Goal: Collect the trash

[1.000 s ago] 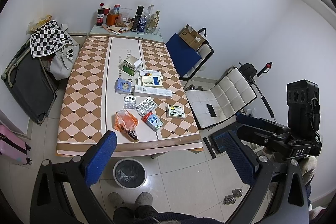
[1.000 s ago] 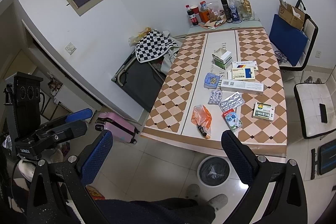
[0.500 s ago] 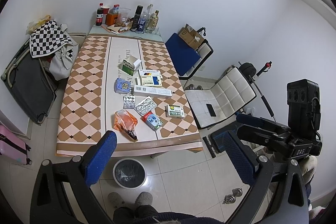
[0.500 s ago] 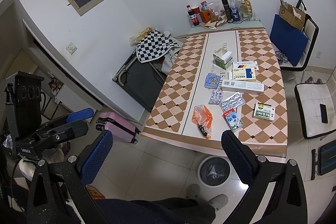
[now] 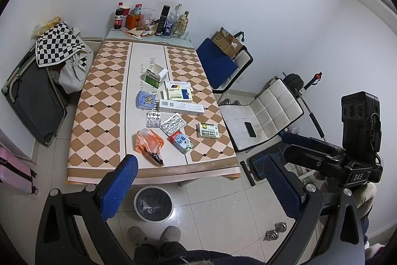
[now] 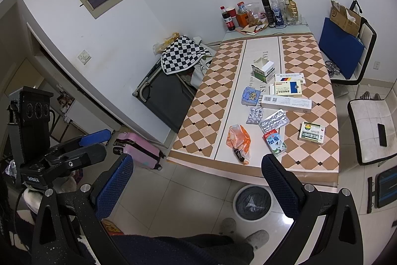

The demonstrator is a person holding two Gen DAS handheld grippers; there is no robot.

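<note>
1. Clearly, the trash lay scattered along the pale middle strip of the tabletop (image 5: pixel 99 121): an orange crumpled bag (image 5: pixel 148 142) near the front edge, a small milk carton (image 5: pixel 181 141) just to its right, two silver blister packs (image 5: pixel 173 124) behind those, and a green-and-white medicine box (image 5: pixel 208 130) off to the right on the checkered part.
2. Farther back we saw a long white box (image 5: pixel 181 107), a blue-and-white box (image 5: pixel 177 94), a small blue packet (image 5: pixel 145 100) and an opened green carton (image 5: pixel 155 75).
3. On the floor just in front of the tabletop's near edge stood a round waste bin (image 5: pixel 153 203) with a dark liner.
4. Our left tool (image 5: pixel 198 188) hung above the floor, short of the tabletop, its blue pads spread wide with nothing between them.
5. Our right tool (image 6: pixel 196 190) sat at a similar height, likewise spread wide and gripping nothing; in the left view it appeared off to the right, well apart from the other.
6. Bottles (image 5: pixel 171 21) crowded the far end of the tabletop, a white chair (image 5: pixel 263 116) stood close along its right side, and a pink suitcase (image 6: pixel 141 149) lay on the floor at its left corner.
</note>
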